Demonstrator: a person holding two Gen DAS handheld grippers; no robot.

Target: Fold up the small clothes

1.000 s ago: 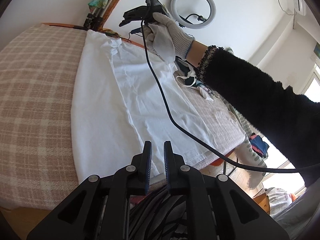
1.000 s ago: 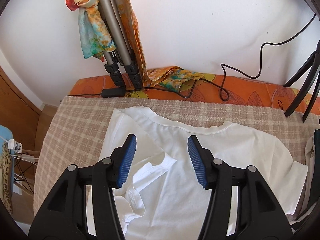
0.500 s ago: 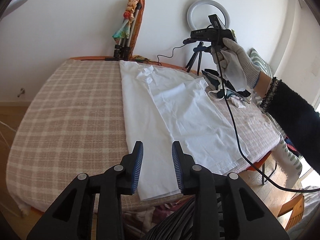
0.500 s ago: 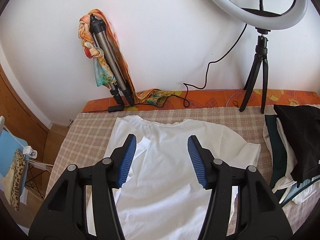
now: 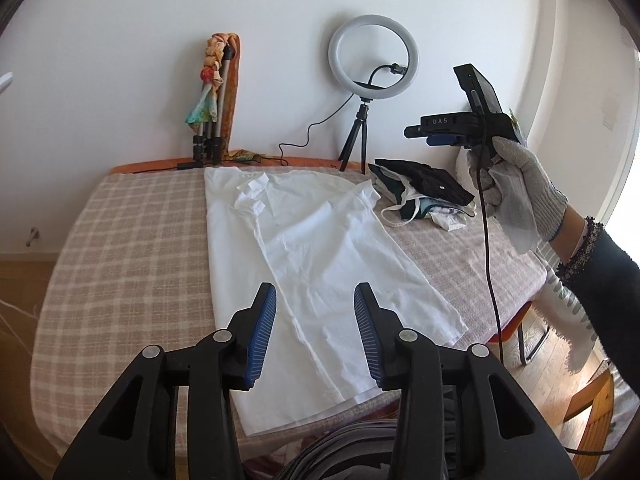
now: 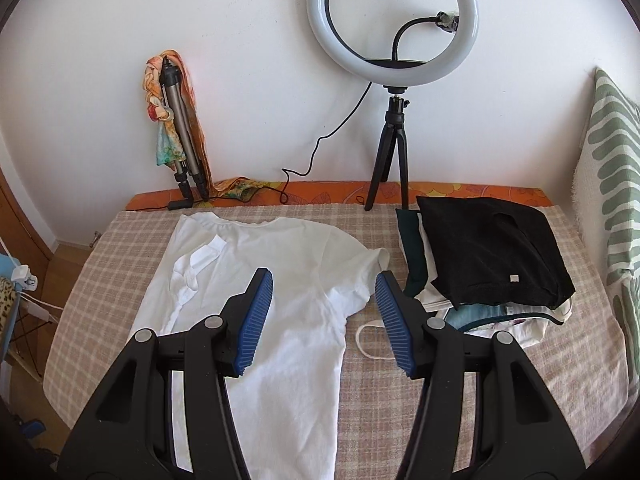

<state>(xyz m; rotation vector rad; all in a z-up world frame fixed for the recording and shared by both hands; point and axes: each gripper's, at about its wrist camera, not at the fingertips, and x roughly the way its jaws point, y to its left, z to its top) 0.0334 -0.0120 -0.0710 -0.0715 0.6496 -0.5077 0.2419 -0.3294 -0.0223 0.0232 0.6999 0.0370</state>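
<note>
Here both jaws hang apart, empty, over a checked bedcover (image 6: 420,392) by a white wall (image 6: 248,20).

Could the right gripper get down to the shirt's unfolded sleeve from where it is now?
Probably yes: the right gripper hangs open above the sleeve, nothing between them; the clothes pile sits off to the side.
</note>
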